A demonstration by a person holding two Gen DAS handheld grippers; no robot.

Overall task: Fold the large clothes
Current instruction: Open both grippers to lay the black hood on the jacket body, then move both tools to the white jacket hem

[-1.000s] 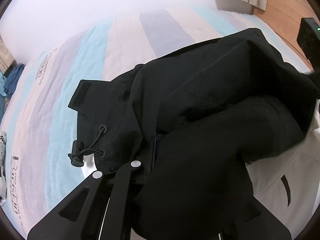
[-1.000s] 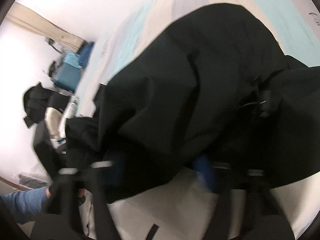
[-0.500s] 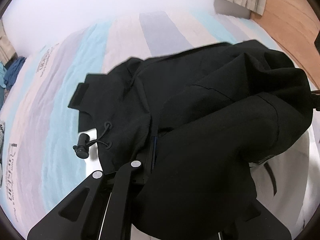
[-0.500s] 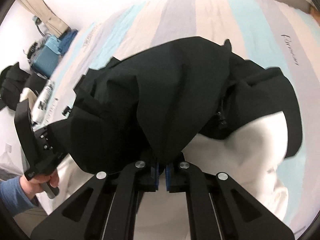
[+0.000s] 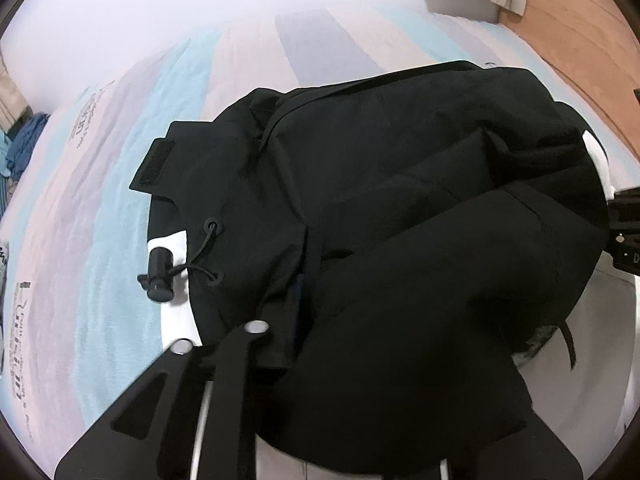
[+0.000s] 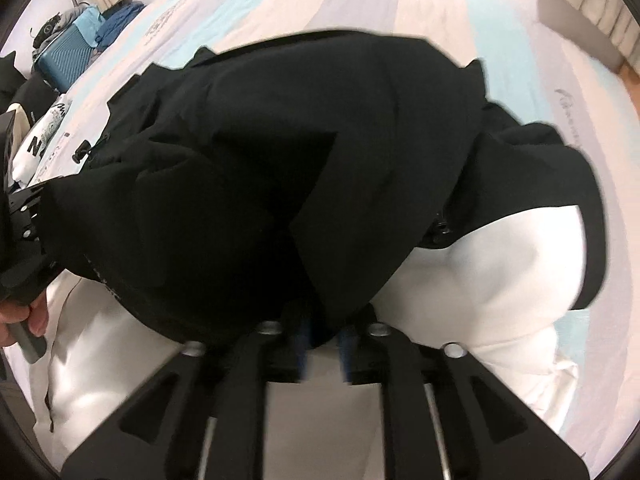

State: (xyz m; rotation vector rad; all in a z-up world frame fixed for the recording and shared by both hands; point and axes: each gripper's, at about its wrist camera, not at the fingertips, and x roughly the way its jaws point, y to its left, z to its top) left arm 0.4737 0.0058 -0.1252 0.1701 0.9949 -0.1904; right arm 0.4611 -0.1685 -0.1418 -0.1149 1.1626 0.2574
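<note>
Left gripper (image 5: 320,312) jaws opening; right gripper (image 6: 322,344) jaws opening, angled downward.

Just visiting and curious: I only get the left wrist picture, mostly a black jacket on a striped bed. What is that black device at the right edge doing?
Observer: That is the right gripper. Its jaws are opening, with the black jacket's edge between them.
Operator: Is a person there?
Observer: Yes, a hand grips a handle at the picture's left edge.
Operator: Anything else in the room?
Observer: A blue suitcase stands beside the bed.
</note>
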